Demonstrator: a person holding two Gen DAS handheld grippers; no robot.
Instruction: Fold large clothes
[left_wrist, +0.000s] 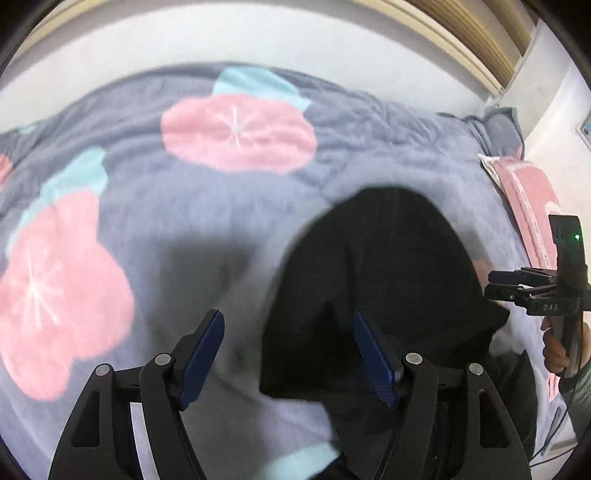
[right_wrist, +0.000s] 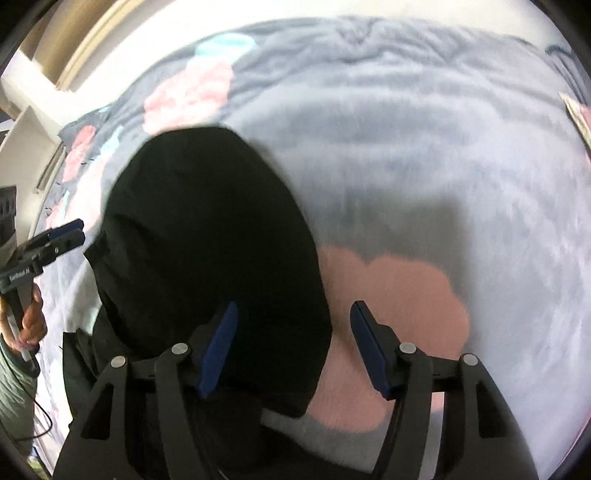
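Note:
A black garment (left_wrist: 388, 277) lies bunched on a grey-blue bedspread (left_wrist: 184, 206) printed with pink flowers. My left gripper (left_wrist: 288, 356) stands open above the garment's left edge. Its right finger (left_wrist: 373, 360) is over the black cloth and its left finger (left_wrist: 203, 354) is over the bedspread. In the right wrist view the same garment (right_wrist: 207, 229) fills the left half. My right gripper (right_wrist: 293, 347) is open over the garment's right edge, with one finger (right_wrist: 218, 347) above the cloth and the other (right_wrist: 369, 349) above a pink flower. Neither pair of pads presses on cloth. Both views are motion-blurred.
Each view shows the other gripper from the side: the right gripper (left_wrist: 517, 291) held by a hand (left_wrist: 554, 347), the left gripper (right_wrist: 62, 236) by a hand (right_wrist: 31, 317). A pink pillow (left_wrist: 528, 199) lies at the bed's right edge. A white wall and a wooden frame (left_wrist: 461, 33) lie beyond.

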